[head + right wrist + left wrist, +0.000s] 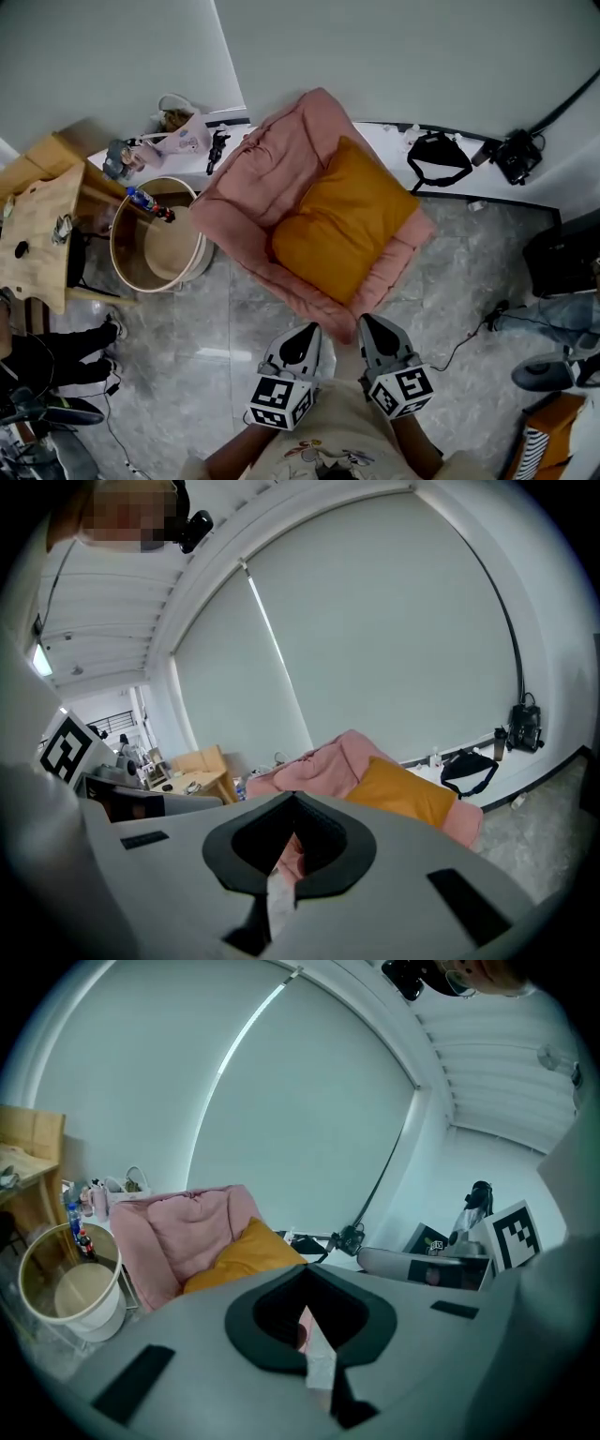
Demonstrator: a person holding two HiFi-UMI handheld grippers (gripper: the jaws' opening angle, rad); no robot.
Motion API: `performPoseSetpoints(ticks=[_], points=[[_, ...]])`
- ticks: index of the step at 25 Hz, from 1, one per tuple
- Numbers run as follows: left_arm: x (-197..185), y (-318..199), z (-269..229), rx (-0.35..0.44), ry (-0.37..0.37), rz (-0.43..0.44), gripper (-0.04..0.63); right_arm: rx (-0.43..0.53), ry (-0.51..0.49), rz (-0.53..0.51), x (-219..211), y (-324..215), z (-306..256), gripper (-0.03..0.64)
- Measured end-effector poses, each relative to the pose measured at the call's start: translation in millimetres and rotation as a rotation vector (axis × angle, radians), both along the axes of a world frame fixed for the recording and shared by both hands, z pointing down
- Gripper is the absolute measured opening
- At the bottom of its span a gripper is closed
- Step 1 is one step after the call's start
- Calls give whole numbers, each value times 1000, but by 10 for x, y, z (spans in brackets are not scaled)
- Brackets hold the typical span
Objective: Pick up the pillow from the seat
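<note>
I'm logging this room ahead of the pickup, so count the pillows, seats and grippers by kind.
Orange square fabric pillow: 1
Pink padded fabric seat: 1
Grey grippers, left gripper and right gripper: 2
Total: 4

The pillow (347, 223) covers the middle of the seat (246, 187), so the cushion under it is unseen. In the 2 gripper views, each gripper's own grey body hides the pillow's lower edge and the seat's front: the left gripper (307, 1283) in its view, the right gripper (292, 808) in its own. The wooden counter (37, 230) is cut by the head view's left edge, and the clutter (169, 129) near it is too small to name.
</note>
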State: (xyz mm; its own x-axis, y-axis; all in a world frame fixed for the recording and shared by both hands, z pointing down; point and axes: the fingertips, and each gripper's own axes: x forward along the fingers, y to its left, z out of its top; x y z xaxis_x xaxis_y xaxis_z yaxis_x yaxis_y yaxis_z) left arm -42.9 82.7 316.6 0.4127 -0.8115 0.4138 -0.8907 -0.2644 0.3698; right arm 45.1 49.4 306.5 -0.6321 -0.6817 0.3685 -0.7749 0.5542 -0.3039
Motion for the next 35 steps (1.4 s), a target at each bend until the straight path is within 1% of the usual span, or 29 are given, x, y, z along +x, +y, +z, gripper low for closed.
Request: performPoseSetpoints(ticks=[5, 11, 14, 21, 26, 28, 31, 35], points=[[251, -530, -13, -13, -15, -19, 5, -19, 7, -20, 280, -571, 3, 20], [391, -1035, 34, -31, -45, -64, 5, -53, 24, -46, 509, -1144, 133, 21], [422, -1247, 149, -51, -55, -87, 5, -75, 26, -68, 572, -1386, 265, 21], [609, -1698, 401, -79, -88, -131, 5, -85, 39, -177, 700, -1942, 497, 21], [709, -1964, 626, -105, -113, -154, 5, -68, 51, -230, 753, -2340, 613, 23], [752, -2031, 730, -122, -119, -154, 6, -72, 57, -243, 787, -2448, 692, 23], [834, -2146, 885, -158, -125, -180, 6, -96, 66, -274, 874, -2626, 841, 23], [756, -2425, 1093, -144, -157, -194, 6, -109, 91, -304, 842, -2925, 1084, 26]])
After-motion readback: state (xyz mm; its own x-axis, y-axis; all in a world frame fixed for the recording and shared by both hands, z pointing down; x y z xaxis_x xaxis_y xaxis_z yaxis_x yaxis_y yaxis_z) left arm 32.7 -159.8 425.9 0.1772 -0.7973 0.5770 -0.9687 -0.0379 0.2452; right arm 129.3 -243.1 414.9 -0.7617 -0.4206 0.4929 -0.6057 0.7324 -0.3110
